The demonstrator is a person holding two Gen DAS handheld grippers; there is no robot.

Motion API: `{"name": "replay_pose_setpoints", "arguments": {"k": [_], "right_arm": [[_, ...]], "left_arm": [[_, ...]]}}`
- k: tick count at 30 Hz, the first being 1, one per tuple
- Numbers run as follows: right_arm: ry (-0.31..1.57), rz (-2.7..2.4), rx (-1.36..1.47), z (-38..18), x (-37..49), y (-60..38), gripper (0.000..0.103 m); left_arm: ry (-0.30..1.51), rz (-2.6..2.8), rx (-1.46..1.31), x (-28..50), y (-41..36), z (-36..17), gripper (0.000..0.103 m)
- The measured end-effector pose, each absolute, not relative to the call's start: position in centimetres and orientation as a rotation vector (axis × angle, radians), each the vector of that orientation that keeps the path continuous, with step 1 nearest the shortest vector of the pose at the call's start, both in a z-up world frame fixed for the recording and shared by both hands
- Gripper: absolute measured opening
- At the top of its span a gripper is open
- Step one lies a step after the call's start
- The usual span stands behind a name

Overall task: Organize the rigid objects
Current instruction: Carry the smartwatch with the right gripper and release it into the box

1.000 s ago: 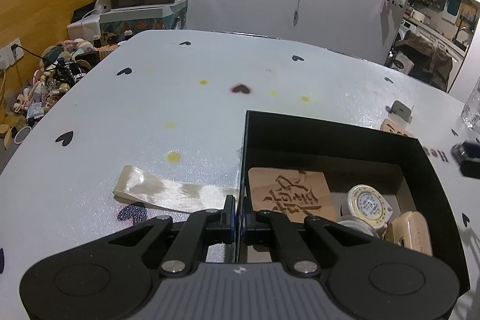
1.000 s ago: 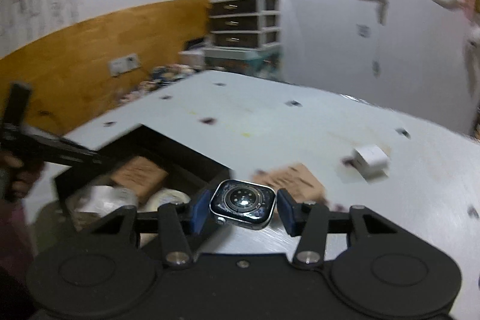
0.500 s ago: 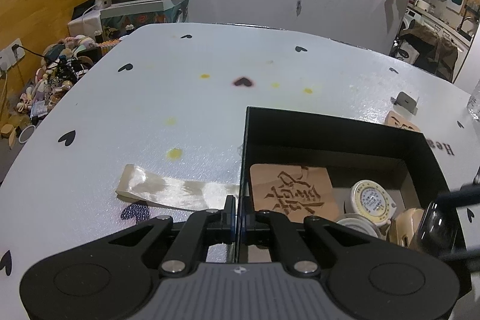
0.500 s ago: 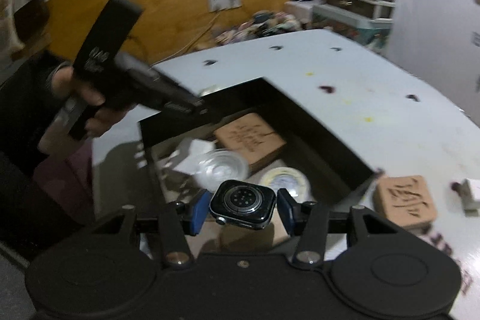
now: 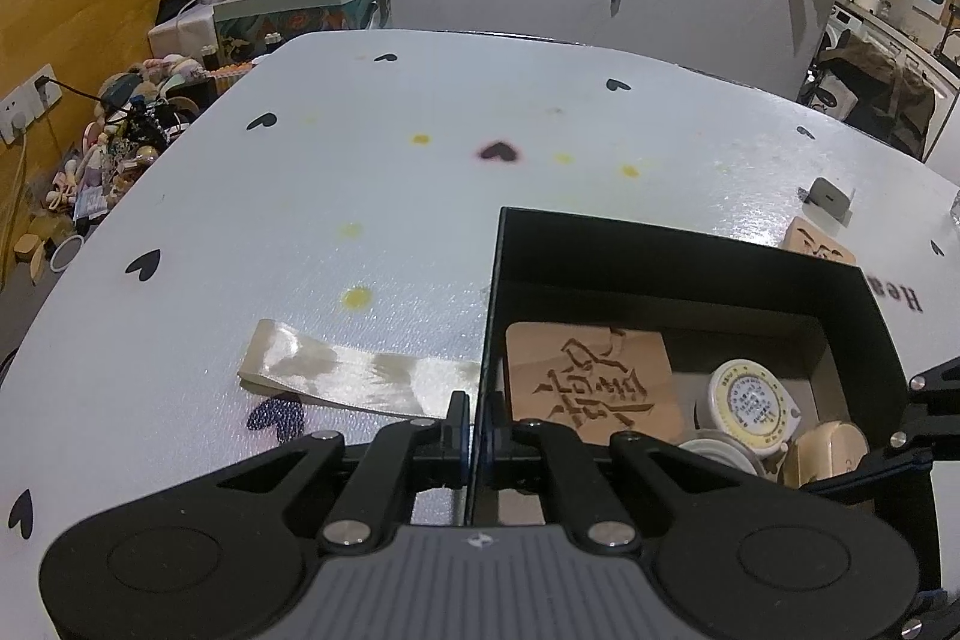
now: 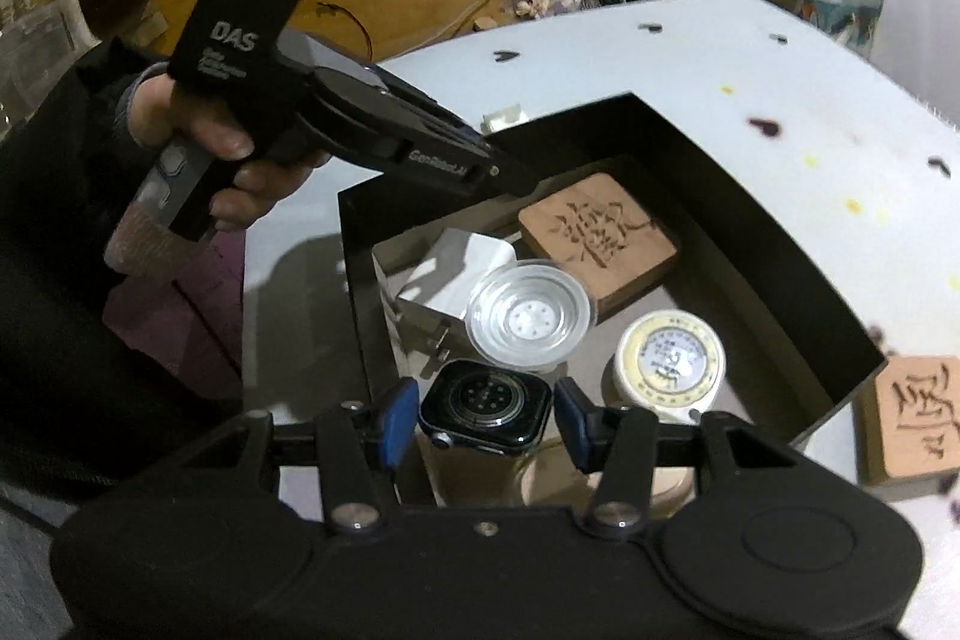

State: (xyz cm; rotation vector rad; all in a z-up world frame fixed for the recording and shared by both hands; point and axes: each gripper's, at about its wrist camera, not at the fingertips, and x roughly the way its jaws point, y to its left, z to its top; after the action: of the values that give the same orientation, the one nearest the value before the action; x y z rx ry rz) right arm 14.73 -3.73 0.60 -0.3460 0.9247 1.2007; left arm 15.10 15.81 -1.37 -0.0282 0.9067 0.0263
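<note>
My left gripper [image 5: 477, 424] is shut on the near-left wall of the black box [image 5: 660, 244] and holds it on the white table. In the right wrist view the same gripper [image 6: 516, 178] bites the box's far wall [image 6: 750, 220], held by a hand [image 6: 228, 148]. My right gripper [image 6: 485, 415] hangs over the box's near part. Its jaws are opening, and the dark smartwatch [image 6: 486, 409] lies face down between the blue pads with a gap on each side. A carved wooden block [image 6: 600, 232], a clear lid [image 6: 528, 316], a round tape measure [image 6: 669, 352] and a white plug [image 6: 450, 274] lie inside.
A second carved wooden block [image 6: 918, 418] lies on the table just outside the box's right wall. A small grey adapter [image 5: 831, 196] sits beyond it. A shiny ribbon strip [image 5: 354, 376] lies left of the box. Drawers and clutter stand past the table's far edge.
My right gripper swung left from over the table to above the box with the watch, and its pads have now drawn off the watch. The left gripper kept its hold.
</note>
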Motion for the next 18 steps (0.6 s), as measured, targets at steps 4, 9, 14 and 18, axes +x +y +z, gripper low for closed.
{"name": "replay_pose_setpoints", "arguments": {"k": [4, 9, 14, 18], "right_arm": [[0.959, 1.195, -0.325, 0.52, 15.05, -3.78, 0.051], [0.965, 1.19, -0.323, 0.67, 15.11, -4.08, 0.053], [0.971, 1.184, -0.298, 0.79, 15.36, -4.45, 0.053], [0.975, 1.181, -0.284, 0.96, 15.57, -4.69, 0.054]], "left_arm": [[0.911, 0.026, -0.027, 15.21, 15.79, -1.33, 0.004], [0.923, 0.027, -0.017, 15.32, 15.65, -1.27, 0.004], [0.926, 0.028, -0.024, 15.38, 15.72, -1.24, 0.004], [0.927, 0.029, -0.034, 15.46, 15.8, -1.29, 0.004]]}}
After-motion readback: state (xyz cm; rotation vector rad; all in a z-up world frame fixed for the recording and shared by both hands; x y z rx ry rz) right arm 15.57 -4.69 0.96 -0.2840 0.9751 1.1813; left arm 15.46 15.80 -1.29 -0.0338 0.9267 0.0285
